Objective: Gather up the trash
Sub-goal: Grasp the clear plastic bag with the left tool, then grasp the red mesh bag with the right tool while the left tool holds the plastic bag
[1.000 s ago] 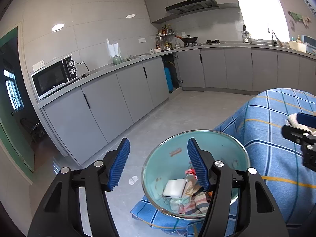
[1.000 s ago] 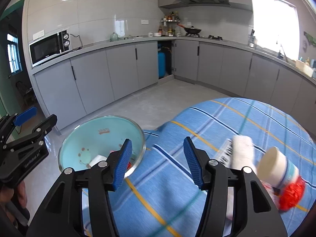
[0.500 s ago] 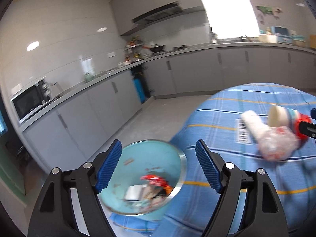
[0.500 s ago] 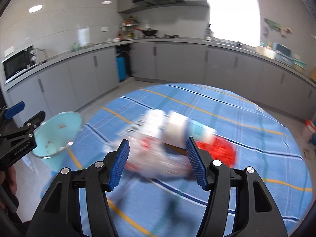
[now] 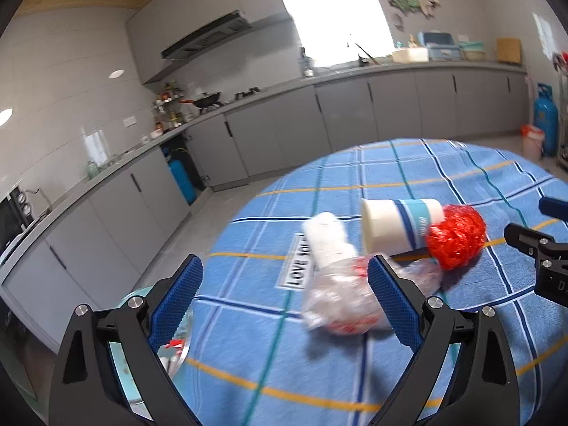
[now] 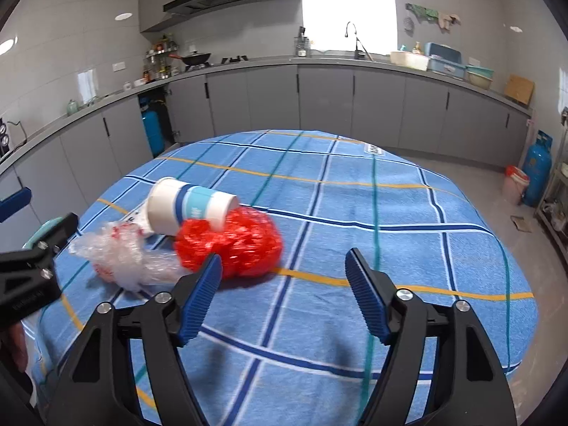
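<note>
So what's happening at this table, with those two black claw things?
A person is clearing rubbish off a blue checked tablecloth with a hand-held gripper in each hand. The left gripper and right gripper are both open and empty, their jaws having just been opening. Ahead lie a tipped paper cup, a red crumpled plastic bag, a clear crumpled plastic bag and a white roll. A teal bin with trash in it sits at the table's edge.

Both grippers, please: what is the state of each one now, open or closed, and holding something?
Left gripper: open, jaws just been widening, holding nothing.
Right gripper: open, jaws just been widening, holding nothing.
</note>
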